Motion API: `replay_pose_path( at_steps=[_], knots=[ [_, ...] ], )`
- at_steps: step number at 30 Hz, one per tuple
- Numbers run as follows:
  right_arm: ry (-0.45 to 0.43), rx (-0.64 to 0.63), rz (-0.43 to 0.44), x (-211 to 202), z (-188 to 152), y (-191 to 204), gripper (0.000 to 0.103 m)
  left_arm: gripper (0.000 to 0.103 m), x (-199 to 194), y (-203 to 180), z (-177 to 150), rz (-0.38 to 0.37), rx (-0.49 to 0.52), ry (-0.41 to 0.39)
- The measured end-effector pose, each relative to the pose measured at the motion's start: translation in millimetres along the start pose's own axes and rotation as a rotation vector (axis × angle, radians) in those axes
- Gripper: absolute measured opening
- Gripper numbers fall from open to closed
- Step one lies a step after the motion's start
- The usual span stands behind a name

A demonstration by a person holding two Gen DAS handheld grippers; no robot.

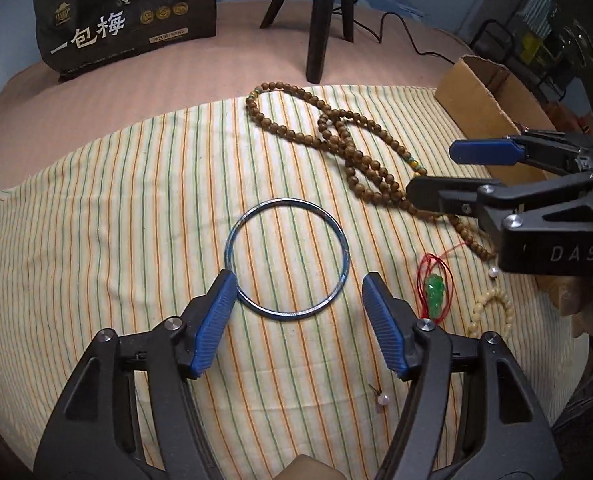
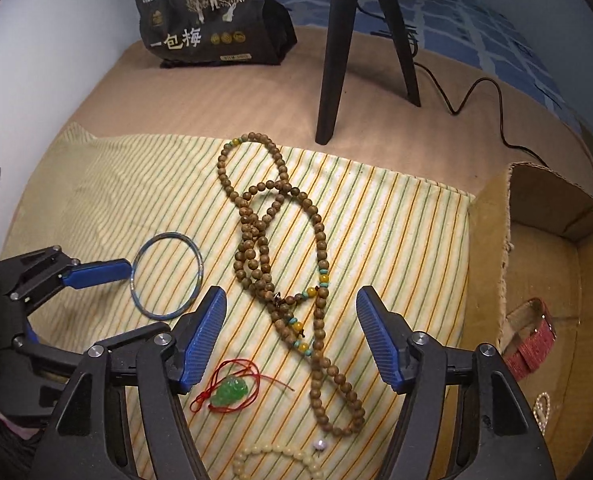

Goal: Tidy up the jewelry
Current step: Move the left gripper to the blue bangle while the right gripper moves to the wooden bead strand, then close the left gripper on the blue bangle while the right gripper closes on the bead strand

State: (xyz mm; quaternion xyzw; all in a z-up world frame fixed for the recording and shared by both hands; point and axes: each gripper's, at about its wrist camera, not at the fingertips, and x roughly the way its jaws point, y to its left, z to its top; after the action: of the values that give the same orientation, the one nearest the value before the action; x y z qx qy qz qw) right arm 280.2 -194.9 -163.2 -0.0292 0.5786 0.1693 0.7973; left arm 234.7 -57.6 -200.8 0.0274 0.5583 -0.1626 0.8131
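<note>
A thin blue bangle point(image 1: 232, 240) lies flat on the striped cloth point(image 1: 116, 200). My left gripper point(image 1: 298, 280) stands open just over its near half, and the left fingertip overlaps the rim. A long brown bead necklace point(image 2: 256, 216) lies coiled in the middle of the cloth. My right gripper point(image 2: 289, 294) hangs open above the necklace's lower loop with nothing held. A green pendant on a red cord point(image 2: 232, 390), a cream bead bracelet point(image 2: 272, 456) and a small pearl point(image 2: 319, 445) lie near it. The right gripper point(image 1: 432, 172) also shows in the left wrist view.
A cardboard box point(image 2: 488, 260) at the cloth's right edge holds a red strap point(image 2: 530, 344) and a pearl chain point(image 2: 540, 408). A black snack bag point(image 1: 128, 20), tripod legs point(image 1: 320, 20) and a cable point(image 2: 476, 92) stand behind. A pearl earring point(image 1: 383, 400) lies near my left gripper.
</note>
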Motion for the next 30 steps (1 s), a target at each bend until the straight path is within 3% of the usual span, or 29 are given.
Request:
replay_pose_path(
  at_steps=[9,18,30],
  knots=[
    [0.030,-0.026,0.001,12.8,5.4,3.0,0.067,0.070,11.5,3.5,7.0,0.040,-0.016,-0.006],
    [0.042,-0.016,-0.013,22.5,7.5,-2.0,0.067,0.079,22.2,-9.4,6.8,0.059,0.022,-0.014],
    [0.043,-0.023,-0.013,33.8,13.3,-8.2,0.067,0.074,26.0,-1.0,9.7,0.074,0.007,-0.043]
  ],
)
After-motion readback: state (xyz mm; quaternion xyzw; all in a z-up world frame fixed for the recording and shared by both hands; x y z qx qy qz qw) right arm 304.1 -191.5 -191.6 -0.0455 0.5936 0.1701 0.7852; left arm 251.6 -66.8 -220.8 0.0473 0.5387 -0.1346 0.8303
